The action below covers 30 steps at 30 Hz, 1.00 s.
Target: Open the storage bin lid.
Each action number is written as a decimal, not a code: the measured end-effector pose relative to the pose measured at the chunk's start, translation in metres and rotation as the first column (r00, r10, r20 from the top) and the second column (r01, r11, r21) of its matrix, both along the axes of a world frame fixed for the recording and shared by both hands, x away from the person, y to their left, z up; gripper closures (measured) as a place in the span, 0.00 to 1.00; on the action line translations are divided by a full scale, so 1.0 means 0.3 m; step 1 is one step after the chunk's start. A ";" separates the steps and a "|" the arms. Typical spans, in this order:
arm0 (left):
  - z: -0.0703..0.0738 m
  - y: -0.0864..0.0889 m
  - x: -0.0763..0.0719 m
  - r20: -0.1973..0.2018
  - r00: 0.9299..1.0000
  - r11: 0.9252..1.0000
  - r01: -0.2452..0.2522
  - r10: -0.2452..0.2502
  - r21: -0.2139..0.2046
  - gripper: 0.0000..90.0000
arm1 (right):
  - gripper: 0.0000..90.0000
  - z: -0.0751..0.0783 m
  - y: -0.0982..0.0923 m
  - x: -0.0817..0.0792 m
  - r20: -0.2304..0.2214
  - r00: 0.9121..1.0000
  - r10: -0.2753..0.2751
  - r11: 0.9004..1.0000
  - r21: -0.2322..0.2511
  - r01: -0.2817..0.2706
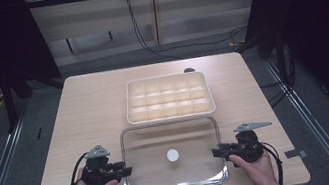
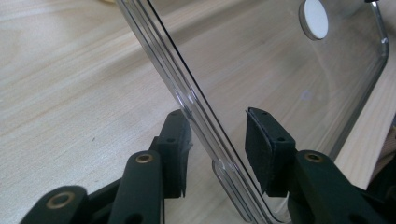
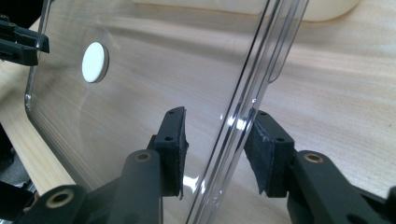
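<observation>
A clear lid [image 1: 173, 157] with a white round knob [image 1: 172, 155] is lying flat on the near tabletop [image 1: 88, 105]. The left claw [image 1: 126, 171] is sitting at its left edge, the right claw [image 1: 215, 152] at its right edge. Just beyond, a cream compartment tray [image 1: 169, 97] is resting mid-tabletop.

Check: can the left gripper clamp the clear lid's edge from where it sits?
Probably yes. The left gripper already straddles the clear lid rim, jaws open with a gap either side; nothing lies between pads and edge.

1 clear lid [image 1: 171, 142], 1 tray [image 1: 169, 97], 2 tools
</observation>
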<state>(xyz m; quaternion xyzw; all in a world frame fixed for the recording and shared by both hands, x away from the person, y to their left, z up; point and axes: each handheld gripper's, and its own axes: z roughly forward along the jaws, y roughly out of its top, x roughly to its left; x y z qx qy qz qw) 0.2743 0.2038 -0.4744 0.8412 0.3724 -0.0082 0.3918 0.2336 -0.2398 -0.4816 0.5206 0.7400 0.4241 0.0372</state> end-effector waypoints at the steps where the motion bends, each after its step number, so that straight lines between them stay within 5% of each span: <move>1: -0.002 0.003 0.002 -0.006 1.000 1.000 0.006 -0.006 0.000 0.67 | 0.65 0.000 0.001 0.000 0.001 1.000 0.002 1.000 -0.009 -0.002; 13: -0.014 -0.002 0.002 0.016 1.000 1.000 0.010 -0.010 0.012 0.66 | 0.64 -0.014 -0.003 0.003 -0.005 1.000 0.002 1.000 -0.009 -0.002; 30: -0.032 -0.010 0.017 -0.003 1.000 0.999 0.020 -0.020 0.027 0.63 | 0.58 -0.037 -0.001 0.020 -0.038 0.999 0.005 0.999 -0.046 -0.006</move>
